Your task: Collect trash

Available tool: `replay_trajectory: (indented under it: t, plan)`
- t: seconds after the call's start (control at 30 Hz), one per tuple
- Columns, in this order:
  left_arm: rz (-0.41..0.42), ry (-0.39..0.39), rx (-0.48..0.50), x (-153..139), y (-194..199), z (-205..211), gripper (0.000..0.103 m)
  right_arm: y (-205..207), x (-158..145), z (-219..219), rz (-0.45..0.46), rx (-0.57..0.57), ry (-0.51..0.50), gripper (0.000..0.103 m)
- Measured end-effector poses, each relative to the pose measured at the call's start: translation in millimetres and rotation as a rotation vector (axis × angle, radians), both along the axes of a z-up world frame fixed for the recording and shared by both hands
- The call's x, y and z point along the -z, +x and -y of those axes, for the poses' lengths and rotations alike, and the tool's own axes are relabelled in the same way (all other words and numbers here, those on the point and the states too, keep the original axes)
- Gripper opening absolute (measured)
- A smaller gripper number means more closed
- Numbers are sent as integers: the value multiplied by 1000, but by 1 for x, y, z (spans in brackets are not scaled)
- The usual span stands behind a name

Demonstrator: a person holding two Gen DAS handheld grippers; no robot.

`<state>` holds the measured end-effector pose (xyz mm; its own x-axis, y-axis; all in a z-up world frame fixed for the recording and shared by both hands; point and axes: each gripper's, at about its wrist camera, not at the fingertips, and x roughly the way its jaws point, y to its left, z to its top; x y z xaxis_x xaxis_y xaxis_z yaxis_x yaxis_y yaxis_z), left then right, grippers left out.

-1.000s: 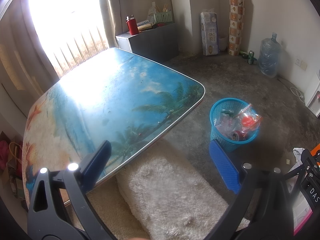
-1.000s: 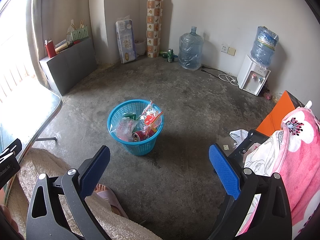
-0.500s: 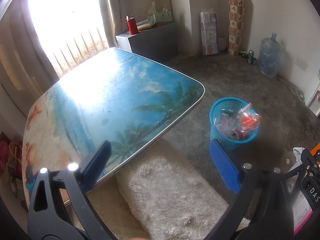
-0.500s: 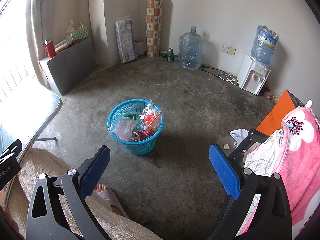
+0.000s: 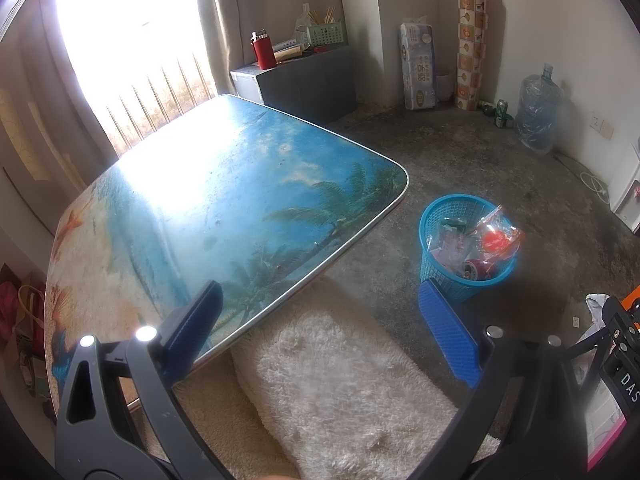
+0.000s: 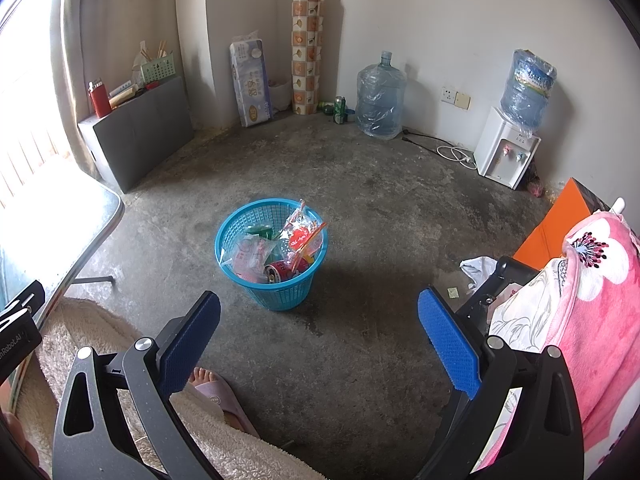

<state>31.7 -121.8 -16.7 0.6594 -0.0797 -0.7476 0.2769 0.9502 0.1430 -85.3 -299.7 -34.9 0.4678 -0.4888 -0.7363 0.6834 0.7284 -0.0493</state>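
Nearest, the left gripper (image 5: 320,330) and right gripper (image 6: 319,334) both hang with fingers spread wide, holding nothing. A cream fluffy blanket (image 5: 340,392) lies under the beach-print table (image 5: 224,200). Beyond, on bare concrete floor (image 6: 380,200), the blue trash basket (image 6: 256,216) holds wrappers and a can. Only the right view shows the water dispenser (image 6: 506,152) and a slippered foot (image 6: 212,388).

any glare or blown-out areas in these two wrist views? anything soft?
Left wrist view: the window is blown out and its glare washes out the far half of the table; the blanket close to the lens is soft. Right wrist view: evenly lit, overexposed only at the left edge; the blue basket is sharp and casts a soft shadow to its right. Both show fisheye bending.
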Motion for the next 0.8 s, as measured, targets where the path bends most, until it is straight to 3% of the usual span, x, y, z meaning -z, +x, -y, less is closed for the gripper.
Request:
replay_trajectory:
  t: [0.8]
  plan:
    - [0,-1,0,0,0,-1,94,2,-2,-4,4,6,3,96]
